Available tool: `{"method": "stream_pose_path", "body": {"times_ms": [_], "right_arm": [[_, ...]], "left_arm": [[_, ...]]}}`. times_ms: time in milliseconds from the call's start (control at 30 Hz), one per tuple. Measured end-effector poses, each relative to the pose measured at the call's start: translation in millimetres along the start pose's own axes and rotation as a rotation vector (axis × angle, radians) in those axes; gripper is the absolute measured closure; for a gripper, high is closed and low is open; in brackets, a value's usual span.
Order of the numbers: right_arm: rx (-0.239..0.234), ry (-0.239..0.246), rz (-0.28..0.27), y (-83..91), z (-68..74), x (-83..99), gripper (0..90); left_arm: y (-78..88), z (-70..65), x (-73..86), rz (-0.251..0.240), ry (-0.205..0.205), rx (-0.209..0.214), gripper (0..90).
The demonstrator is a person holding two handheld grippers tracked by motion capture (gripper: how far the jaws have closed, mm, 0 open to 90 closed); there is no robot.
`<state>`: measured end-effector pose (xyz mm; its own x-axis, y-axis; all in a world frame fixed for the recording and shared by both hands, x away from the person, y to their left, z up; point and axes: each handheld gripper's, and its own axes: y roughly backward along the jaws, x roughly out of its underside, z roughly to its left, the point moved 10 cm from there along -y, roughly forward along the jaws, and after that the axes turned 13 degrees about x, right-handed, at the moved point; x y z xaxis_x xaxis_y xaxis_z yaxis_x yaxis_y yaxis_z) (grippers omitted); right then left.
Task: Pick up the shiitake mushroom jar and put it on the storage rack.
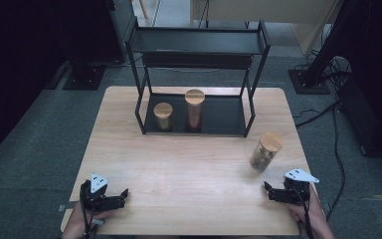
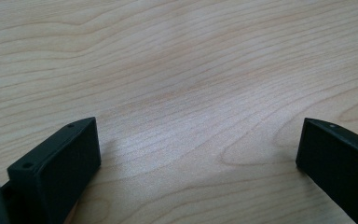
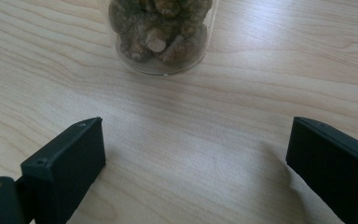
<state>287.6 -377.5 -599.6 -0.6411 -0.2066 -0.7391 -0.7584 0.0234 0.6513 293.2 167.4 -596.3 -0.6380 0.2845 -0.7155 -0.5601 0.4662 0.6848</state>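
**Right gripper lines up on the lone jar**

Nearest the person, both grippers sit low over the front edge of the bench (image 1: 189,164), well short of the black shelf rack (image 1: 197,47) that stands at its far side. The left gripper (image 1: 122,195) rests at the front left corner, far from the rack, its jaws spread wide over bare wood with nothing between them; it looks parked, out of the way.

The right gripper (image 1: 270,191) at the front right corner also has its jaws spread and empty. They point at the glass jar with the wooden lid (image 1: 265,151), which stands alone on the bench, in front of the rack and off to its right, just ahead of the gripper. In the right gripper view the jar (image 3: 160,35) is roughly centred ahead of the jaws and apart from them, so the wide opening seems meant to take its round body.

Farther off, a short jar (image 1: 163,116) and a tall jar (image 1: 194,109) already stand side by side on the rack's bottom tray, leaving free space to the tall one's right, probably the spot for the lone jar.
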Motion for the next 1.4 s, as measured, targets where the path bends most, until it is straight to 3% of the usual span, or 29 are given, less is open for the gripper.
{"method": "stream_pose_path", "body": {"times_ms": [267,767,1000,1400], "right_arm": [[-0.039,-0.006,0.018,-10.6,12.0,-10.8,3.9],[-0.035,-0.023,0.014,-28.5,26.2,-32.1,6.7],[-0.044,-0.039,-0.009,-23.9,23.8,-40.6,6.7],[-0.059,-0.024,-0.036,-10.8,23.4,-62.8,8.9]], "left_arm": [[0.0,0.0,0.0,0.0,0.0,0.0,0.0],[0.0,0.0,0.0,0.0,0.0,0.0,0.0],[-0.1,0.0,-0.1,0.0,-0.001,0.001,0.0],[-0.1,-0.1,-0.1,0.0,-0.001,0.001,0.0]]}}
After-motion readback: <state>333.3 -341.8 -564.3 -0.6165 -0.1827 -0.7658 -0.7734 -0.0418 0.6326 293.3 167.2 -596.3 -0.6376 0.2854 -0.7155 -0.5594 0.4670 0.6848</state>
